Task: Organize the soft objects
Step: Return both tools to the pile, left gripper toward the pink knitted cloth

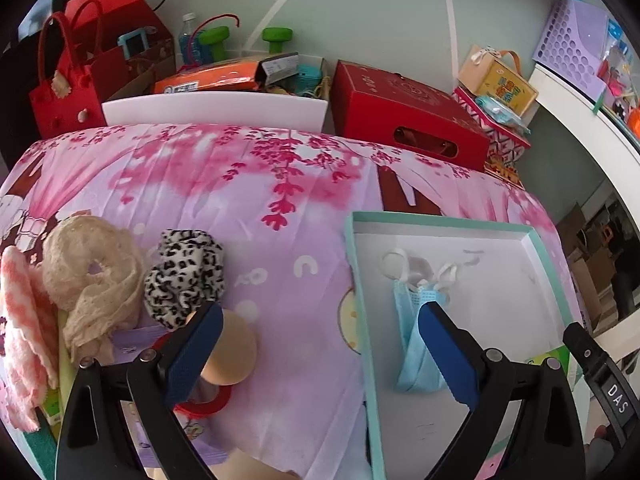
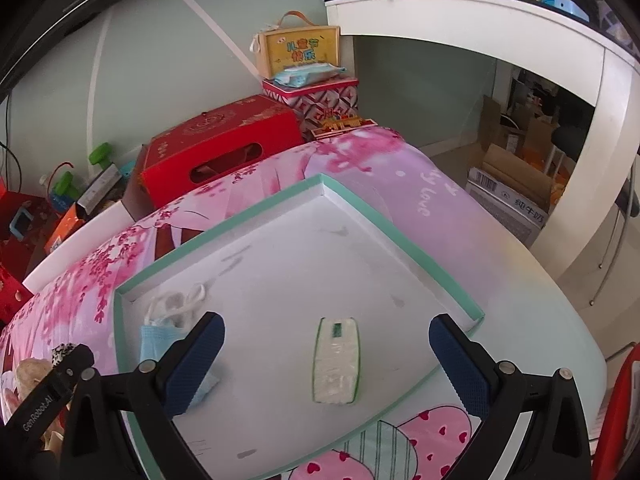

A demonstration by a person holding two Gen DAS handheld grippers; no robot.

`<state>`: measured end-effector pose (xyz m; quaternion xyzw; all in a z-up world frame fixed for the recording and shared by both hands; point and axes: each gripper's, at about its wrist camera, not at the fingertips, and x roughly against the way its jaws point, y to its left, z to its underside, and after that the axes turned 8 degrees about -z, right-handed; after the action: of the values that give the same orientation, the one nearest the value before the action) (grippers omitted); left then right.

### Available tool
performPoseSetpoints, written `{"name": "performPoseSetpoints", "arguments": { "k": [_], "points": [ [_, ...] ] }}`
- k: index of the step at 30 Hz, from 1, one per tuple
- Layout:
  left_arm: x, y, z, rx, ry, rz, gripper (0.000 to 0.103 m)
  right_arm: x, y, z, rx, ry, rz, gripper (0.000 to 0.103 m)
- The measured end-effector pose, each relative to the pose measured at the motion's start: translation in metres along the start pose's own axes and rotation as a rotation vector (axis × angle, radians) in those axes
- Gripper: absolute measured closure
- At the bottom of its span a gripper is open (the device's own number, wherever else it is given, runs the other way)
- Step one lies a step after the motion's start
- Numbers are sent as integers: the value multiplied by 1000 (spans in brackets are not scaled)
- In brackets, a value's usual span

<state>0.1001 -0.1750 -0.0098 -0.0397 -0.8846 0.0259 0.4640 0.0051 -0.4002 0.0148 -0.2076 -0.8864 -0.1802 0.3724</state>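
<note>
Lying between the right gripper's (image 2: 326, 354) spread jaws, tissue pack (image 2: 336, 360).

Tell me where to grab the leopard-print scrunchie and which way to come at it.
Pinch one bunched side of the leopard-print scrunchie's ring, coming down from above with the left hand-held gripper, which is open. It lies flat on the floral cloth as a puffy loop, so a fold of its rim fits between the fingers. Favor its right side: the beige lace scrunchie crowds its left.

Mask (image 2: 160, 338) and tissue pack (image 2: 337, 360) in tray (image 2: 404, 236); scrunchies (image 1: 184, 276) left of tray.
</note>
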Motion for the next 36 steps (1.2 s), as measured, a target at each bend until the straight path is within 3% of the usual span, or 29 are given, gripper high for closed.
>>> {"name": "performPoseSetpoints", "arguments": {
  "k": [6,13,19,28,36],
  "points": [
    [8,13,-1,23,2,-7,5,7,6,3,-19,1,-44,0],
    [24,36,-3,40,1,-76,5,23,27,8,5,-4,-95,0],
    [44,74,-3,99,-3,-155,5,32,52,19,22,37,-176,0],
    [83,138,2,168,-101,-313,5,47,110,42,156,72,-256,0],
    [101,187,13,272,-116,-311,5,53,157,67,264,118,-349,0]
  ]
}}
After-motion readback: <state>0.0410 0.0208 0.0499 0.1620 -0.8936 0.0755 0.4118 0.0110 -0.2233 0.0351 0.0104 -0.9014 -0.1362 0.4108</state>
